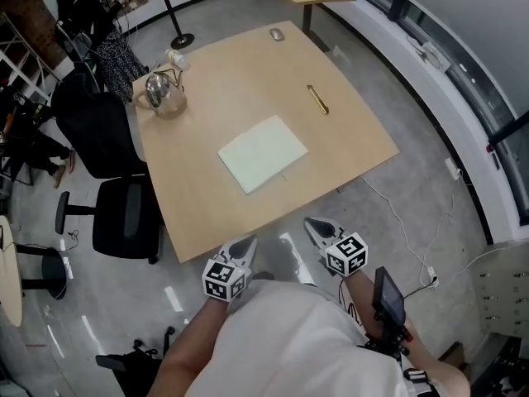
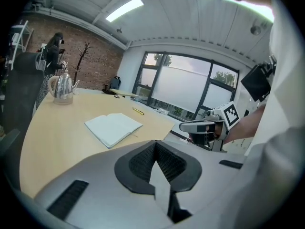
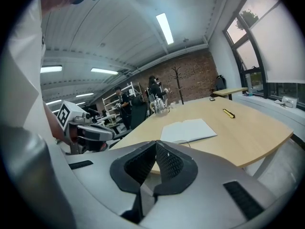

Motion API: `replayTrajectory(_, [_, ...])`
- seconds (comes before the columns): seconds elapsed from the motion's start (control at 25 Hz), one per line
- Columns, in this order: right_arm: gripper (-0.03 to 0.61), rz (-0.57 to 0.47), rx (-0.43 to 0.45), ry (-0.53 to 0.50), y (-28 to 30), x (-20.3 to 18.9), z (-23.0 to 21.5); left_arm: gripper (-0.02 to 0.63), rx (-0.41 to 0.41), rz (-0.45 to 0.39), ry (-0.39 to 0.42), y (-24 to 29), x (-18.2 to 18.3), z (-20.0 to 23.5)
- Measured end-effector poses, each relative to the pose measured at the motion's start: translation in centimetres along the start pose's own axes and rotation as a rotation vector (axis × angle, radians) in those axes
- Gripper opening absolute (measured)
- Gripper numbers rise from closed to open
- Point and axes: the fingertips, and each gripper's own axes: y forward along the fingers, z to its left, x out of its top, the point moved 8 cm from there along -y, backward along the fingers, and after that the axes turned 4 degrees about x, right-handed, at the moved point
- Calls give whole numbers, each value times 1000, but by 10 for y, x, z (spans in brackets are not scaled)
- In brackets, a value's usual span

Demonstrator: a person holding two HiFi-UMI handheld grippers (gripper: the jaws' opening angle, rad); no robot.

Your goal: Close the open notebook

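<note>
An open notebook (image 1: pixel 263 152) with pale pages lies flat in the middle of the wooden table (image 1: pixel 355 143). It also appears as the notebook (image 2: pixel 113 128) in the left gripper view and the notebook (image 3: pixel 187 130) in the right gripper view. Both grippers hang over the floor, short of the table's near edge. My left gripper (image 1: pixel 248 242) is shut and empty, its pads meeting at a point (image 2: pixel 155 147). To its right, my right gripper (image 1: pixel 312 223) is also shut, with nothing held (image 3: pixel 155 144). Each points toward the notebook, well apart from it.
A yellow pen (image 1: pixel 318 99) lies right of the notebook. A glass kettle (image 1: pixel 161 93) stands at the table's far left corner and a mouse (image 1: pixel 276 34) at the far edge. Black office chairs (image 1: pixel 124 213) stand left of the table. A cable (image 1: pixel 397 213) runs across the floor on the right.
</note>
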Motion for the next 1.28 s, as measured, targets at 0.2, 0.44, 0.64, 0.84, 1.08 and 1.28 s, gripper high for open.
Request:
replayTrajectory(0.2, [14, 29, 2, -53, 36, 20, -3, 5, -9, -11, 6, 5, 14, 33])
replayTrajectory(0.44, [14, 44, -9, -75, 76, 36, -7, 5, -19, -5, 15, 6, 18, 69])
replayTrajectory(0.64, [14, 86, 11, -109, 96, 38, -9, 5, 2, -14, -7, 2, 18, 85])
replayTrajectory(0.84, [14, 126, 21, -180, 120, 46, -18, 5, 41, -22, -36, -1, 18, 97])
replayTrajectory(1.08, [14, 195, 78, -301, 151, 56, -36, 5, 98, -35, -63, 5, 25, 105])
replayTrajectory(1.28, [14, 329, 144, -473, 171, 62, -43, 5, 140, -36, -106, 12, 35, 98])
